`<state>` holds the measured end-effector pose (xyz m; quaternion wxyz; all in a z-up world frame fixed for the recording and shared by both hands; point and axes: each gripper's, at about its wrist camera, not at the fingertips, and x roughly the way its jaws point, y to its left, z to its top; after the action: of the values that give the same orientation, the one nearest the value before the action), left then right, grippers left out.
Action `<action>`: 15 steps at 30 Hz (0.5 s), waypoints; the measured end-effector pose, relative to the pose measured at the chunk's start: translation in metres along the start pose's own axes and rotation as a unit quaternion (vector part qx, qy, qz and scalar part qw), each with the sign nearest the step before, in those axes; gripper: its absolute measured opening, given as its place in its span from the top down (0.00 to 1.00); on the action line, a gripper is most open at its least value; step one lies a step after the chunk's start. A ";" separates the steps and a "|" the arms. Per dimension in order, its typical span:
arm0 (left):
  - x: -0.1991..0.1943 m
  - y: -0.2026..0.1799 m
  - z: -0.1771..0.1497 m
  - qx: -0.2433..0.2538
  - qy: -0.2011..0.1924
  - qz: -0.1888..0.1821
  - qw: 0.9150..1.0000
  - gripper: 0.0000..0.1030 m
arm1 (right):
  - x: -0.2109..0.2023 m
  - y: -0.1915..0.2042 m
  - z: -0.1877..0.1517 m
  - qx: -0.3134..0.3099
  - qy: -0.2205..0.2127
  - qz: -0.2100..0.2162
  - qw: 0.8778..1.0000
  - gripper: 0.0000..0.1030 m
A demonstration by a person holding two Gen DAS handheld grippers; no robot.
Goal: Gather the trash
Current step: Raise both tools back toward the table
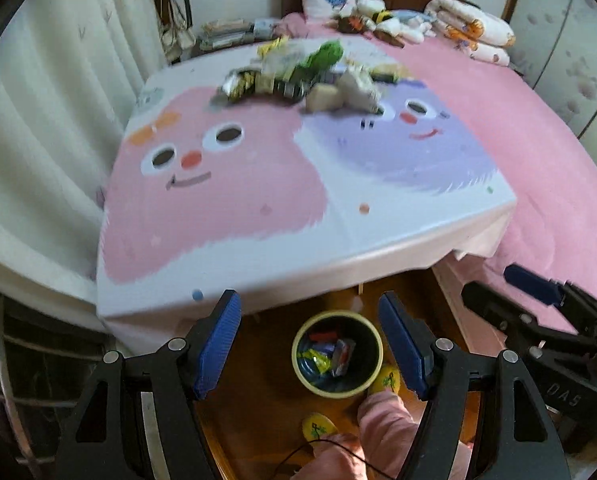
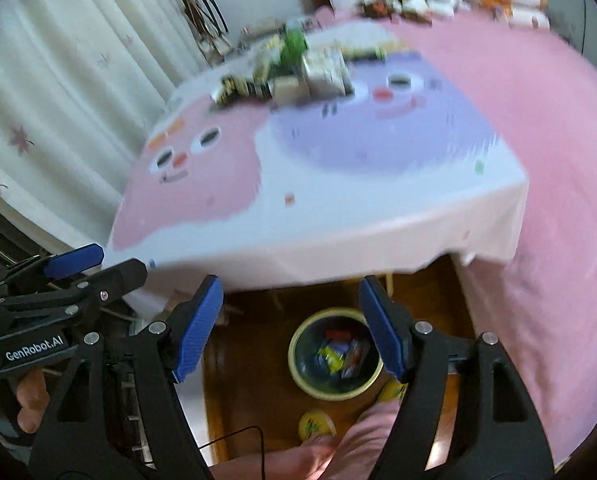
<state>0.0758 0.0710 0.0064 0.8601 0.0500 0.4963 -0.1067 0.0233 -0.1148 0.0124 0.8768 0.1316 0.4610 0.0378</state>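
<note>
A heap of trash (image 1: 302,74) (image 2: 290,70), wrappers, packets and crumpled paper, lies at the far end of a table under a cartoon-face cloth (image 1: 258,184) (image 2: 318,184). On the wooden floor below the table's near edge stands a yellow-rimmed bin (image 1: 337,356) (image 2: 335,354) holding several wrappers. My left gripper (image 1: 310,340) hangs open above the bin, nothing between its blue pads. My right gripper (image 2: 292,328) is also open and empty over the bin. Each gripper shows at the edge of the other's view: the right gripper (image 1: 538,292) and the left gripper (image 2: 74,260).
A bed with a pink sheet (image 1: 538,152) runs along the right, with pillows and soft toys (image 1: 398,20) at its head. White curtains (image 1: 38,120) hang on the left. A person's pink-trousered leg (image 1: 382,420) and yellow slippers (image 1: 318,428) stand by the bin.
</note>
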 end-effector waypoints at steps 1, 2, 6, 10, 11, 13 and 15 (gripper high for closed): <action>-0.006 0.000 0.003 0.004 -0.009 -0.001 1.000 0.30 | -0.007 0.003 0.008 -0.005 -0.011 -0.003 1.000 0.34; -0.016 -0.001 0.009 0.008 -0.022 -0.003 1.000 0.30 | -0.012 0.006 0.015 -0.009 -0.019 -0.005 1.000 0.34; -0.038 -0.005 0.030 0.023 -0.058 -0.008 0.998 0.31 | -0.035 0.012 0.040 -0.019 -0.053 -0.014 0.998 0.33; -0.051 -0.006 0.053 0.034 -0.083 -0.007 0.996 0.31 | -0.047 0.011 0.060 -0.029 -0.068 -0.022 0.997 0.33; -0.053 -0.007 0.058 0.035 -0.086 -0.007 0.996 0.31 | -0.049 0.012 0.065 -0.033 -0.069 -0.027 0.997 0.33; -0.056 -0.007 0.073 0.033 -0.094 -0.010 0.995 0.31 | -0.051 0.013 0.076 -0.043 -0.074 -0.040 0.996 0.33; -0.054 -0.007 0.087 0.032 -0.098 -0.011 0.995 0.31 | -0.050 0.011 0.089 -0.051 -0.080 -0.045 0.994 0.33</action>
<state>0.1208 0.0548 0.0969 0.9014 0.0608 0.4065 -0.1364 0.0681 -0.1311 0.1037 0.9174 0.0685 0.3919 0.0114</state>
